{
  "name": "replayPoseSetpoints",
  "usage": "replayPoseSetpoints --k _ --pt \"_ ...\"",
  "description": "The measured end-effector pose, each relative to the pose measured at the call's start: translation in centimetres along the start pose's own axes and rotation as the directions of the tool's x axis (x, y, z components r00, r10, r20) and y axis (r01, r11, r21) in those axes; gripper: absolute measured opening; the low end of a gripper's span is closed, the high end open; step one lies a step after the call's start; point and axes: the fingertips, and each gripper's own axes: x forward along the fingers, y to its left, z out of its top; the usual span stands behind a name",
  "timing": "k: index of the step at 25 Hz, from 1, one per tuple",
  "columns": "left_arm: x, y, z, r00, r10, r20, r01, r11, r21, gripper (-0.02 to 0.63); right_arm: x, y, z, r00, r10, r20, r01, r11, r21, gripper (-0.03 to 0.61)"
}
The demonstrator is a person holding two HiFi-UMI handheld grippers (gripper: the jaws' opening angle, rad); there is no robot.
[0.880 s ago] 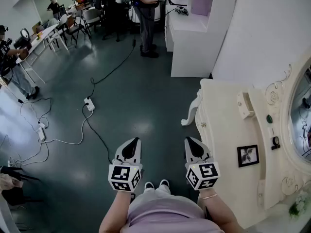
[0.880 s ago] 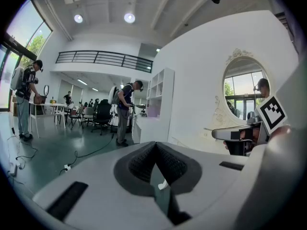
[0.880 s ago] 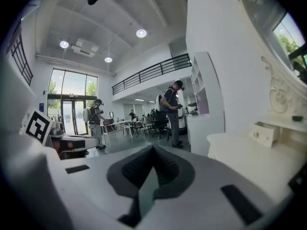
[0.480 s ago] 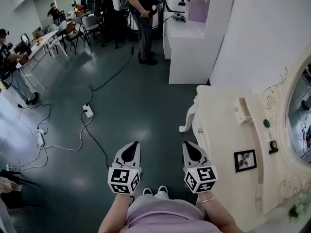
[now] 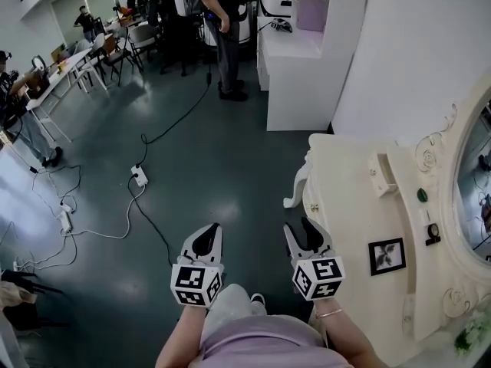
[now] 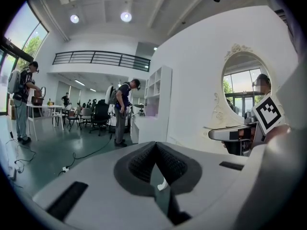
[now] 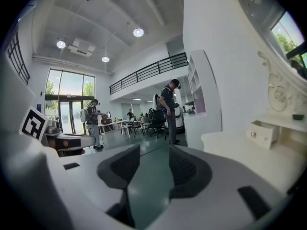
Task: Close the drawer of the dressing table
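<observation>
Looking down in the head view, the right tool (image 5: 298, 228) is now holding its jaws apart in a clear V with nothing between them, where a moment ago they were lying together. The left tool (image 5: 209, 232) is keeping its jaws together and empty. A knee (image 5: 230, 305) is also rising between the two tools, so the person is probably stepping in. I am reading the widened jaws as readying for a push on the drawer (image 5: 383, 172), which is sticking out of the mirror base on the counter (image 5: 345, 198), at two o'clock from the right tool and well apart from it. Counting here: two tools, one pulled-out drawer, one picture frame (image 5: 390, 245) at three o'clock, one mirror (image 5: 477, 182). In the left gripper view, the left tool (image 6: 154, 146) is showing its pads meeting at the tips with nothing gripped, and the one mirror (image 6: 244, 87) is hanging at one o'clock. In the right gripper view, the right tool (image 7: 154, 152) is showing a wide gap with only floor through it. The drawer (image 7: 261, 132), with its single knob (image 7: 253, 134), is jutting out at three o'clock over the counter (image 7: 230, 145), not yet touched.
</observation>
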Motion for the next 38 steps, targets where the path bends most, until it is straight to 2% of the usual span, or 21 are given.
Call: replayPoseSetpoints --k 11,17,26,32,38 --pt "5.5 2.1 -0.6 0.999 -0.019 -0.031 0.019 1.0 -0.019 0.001 4.5 -2.8 -0.2 0.999 -0.033 -0.037 0.034 0.999 0.018 0.262" --pt "11.9 5.8 0.3 0.998 -0.052 -0.039 0.051 0.998 -0.023 0.0 10.9 -4.4 0.9 0.997 -0.065 -0.052 0.066 0.998 0.017 0.265" --pt "22.4 12.0 3.9 0.99 -0.132 -0.044 0.132 0.991 -0.009 0.0 21.4 -7.1 4.8 0.988 -0.15 -0.04 0.152 0.988 0.039 0.264" --pt "28.5 13.7 5.7 0.976 -0.212 -0.046 0.212 0.977 -0.005 0.0 25.2 -9.3 6.2 0.97 -0.241 -0.038 0.243 0.969 0.052 0.264" --pt "33.1 12.8 6.1 0.947 -0.313 -0.073 0.314 0.949 -0.001 0.0 25.6 -12.5 6.8 0.929 -0.367 -0.051 0.37 0.927 0.064 0.276"
